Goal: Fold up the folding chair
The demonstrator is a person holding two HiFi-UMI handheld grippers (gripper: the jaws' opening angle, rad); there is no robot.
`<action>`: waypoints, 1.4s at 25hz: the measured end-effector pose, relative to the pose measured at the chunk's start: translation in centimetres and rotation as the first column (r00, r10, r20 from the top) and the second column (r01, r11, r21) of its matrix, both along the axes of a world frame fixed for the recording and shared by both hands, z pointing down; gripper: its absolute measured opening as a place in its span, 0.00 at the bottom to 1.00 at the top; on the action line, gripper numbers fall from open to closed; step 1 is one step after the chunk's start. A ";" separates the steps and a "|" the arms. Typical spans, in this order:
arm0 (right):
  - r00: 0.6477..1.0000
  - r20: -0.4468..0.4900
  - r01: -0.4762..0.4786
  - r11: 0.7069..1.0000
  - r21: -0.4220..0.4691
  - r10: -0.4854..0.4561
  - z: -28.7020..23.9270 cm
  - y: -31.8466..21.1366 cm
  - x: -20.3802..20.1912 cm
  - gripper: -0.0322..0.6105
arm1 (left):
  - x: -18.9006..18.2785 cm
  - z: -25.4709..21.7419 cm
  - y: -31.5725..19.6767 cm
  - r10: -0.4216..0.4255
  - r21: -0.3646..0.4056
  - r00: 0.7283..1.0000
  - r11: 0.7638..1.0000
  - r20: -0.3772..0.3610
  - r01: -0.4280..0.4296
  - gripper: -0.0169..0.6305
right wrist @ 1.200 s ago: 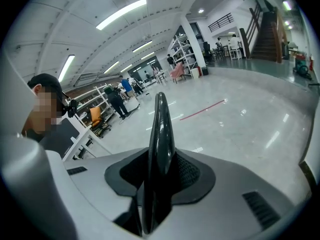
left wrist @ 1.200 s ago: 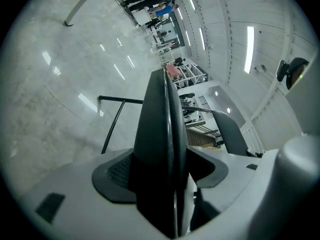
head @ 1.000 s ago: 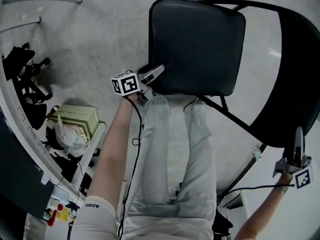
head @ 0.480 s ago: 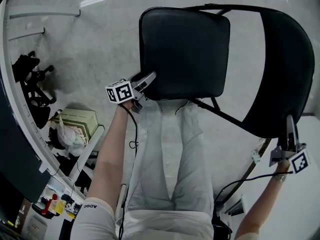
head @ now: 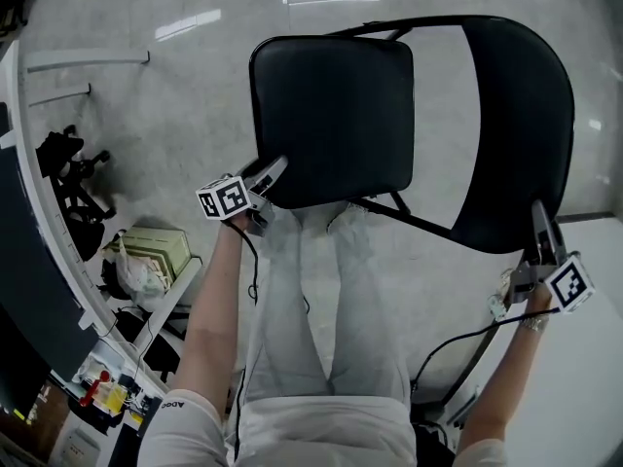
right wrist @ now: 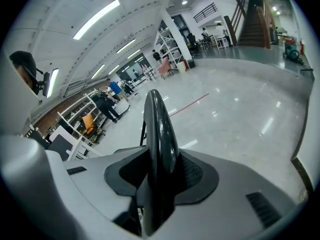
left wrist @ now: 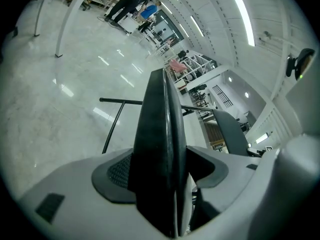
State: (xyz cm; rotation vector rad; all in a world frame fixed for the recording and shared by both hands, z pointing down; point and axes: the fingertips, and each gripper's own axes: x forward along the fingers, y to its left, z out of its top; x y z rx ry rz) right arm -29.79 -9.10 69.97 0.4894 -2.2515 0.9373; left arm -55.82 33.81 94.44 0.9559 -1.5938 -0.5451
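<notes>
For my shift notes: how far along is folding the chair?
Done: both grips are set, with the left gripper clamped on the seat at a corner and the right gripper on the backrest edge. In hand: apparently bringing the two together. Left: a clear gap shows between them, so folding is not finished.

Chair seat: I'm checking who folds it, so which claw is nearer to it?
Left. The left claw clamps the seat at its near corner; the right claw grips the backrest edge, off the seat.
</notes>
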 end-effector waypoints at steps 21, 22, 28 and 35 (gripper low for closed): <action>0.999 -0.010 -0.033 0.988 0.149 0.035 -7.0 -1.3 1.7 0.26 | 5.2 -9.3 -8.1 0.031 -0.109 0.995 0.994 0.095 -0.020 0.51; 1.000 -0.006 -0.029 0.987 0.157 0.030 -7.4 -1.2 1.6 0.26 | 5.5 -9.8 -8.5 0.053 -0.112 0.994 0.993 0.099 -0.042 0.51; 1.000 0.017 -0.024 0.978 0.209 0.021 -9.9 -0.4 1.1 0.26 | 8.3 -12.1 -10.5 0.340 -0.189 0.926 0.932 0.165 -0.308 0.51; 1.000 0.026 -0.012 0.963 0.270 0.005 -12.5 0.4 0.4 0.26 | 10.9 -15.5 -13.8 0.493 -0.168 0.842 0.869 0.217 -0.466 0.51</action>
